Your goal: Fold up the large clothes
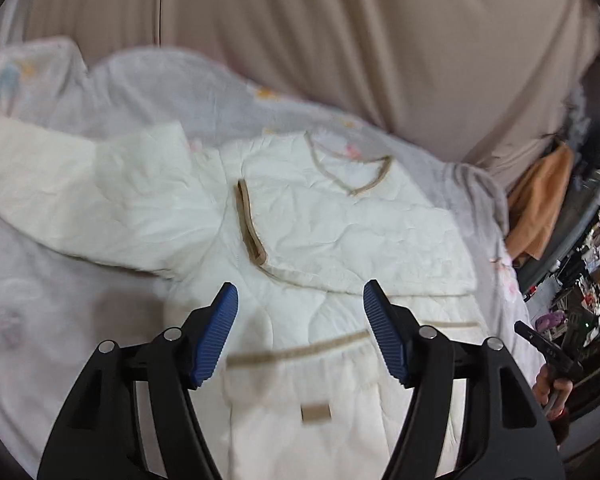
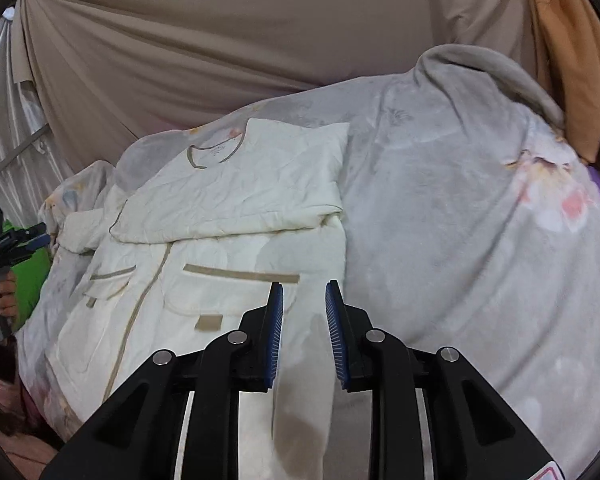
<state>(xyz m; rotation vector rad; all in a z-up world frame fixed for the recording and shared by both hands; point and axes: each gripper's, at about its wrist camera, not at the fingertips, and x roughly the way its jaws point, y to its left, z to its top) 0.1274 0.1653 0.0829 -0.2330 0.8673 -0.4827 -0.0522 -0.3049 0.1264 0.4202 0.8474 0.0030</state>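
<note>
**Inspector:** The jacket (image 2: 220,248), a cream quilted garment with tan piping, lay spread front-up on the grey floral blanket (image 2: 460,220). It took up the middle of the left wrist view and ran from about nine o'clock to the centre of the right wrist view. One sleeve (image 2: 252,184) was already folded across the chest and sat flat just below the collar (image 1: 352,168). The other sleeve (image 1: 72,196) was still stretched out toward ten o'clock in the left wrist view.

**Assistant:** And the grippers?

**Inspector:** The left gripper (image 1: 300,308) was spread wide above the lower front with nothing between its pads (image 1: 216,344). The right gripper (image 2: 304,304) stood narrowly parted over the hem at six o'clock. It pinched nothing that I could see, though a strip of fabric lay beneath the gap.

**Assistant:** What does the step require?

**Inspector:** In my judgement the outstretched sleeve should be folded next. I would take it near the cuff, not mid-length, and lay it level with the folded one. The quilting is bulky and looked likely to spring back, so it should be pressed flat before release. The pocket (image 2: 220,296) and its tan tab (image 2: 209,322) should stay smooth underneath.

**Assistant:** Any risks?

**Inspector:** The soft blanket could ruck up and drag with the garment.
</note>
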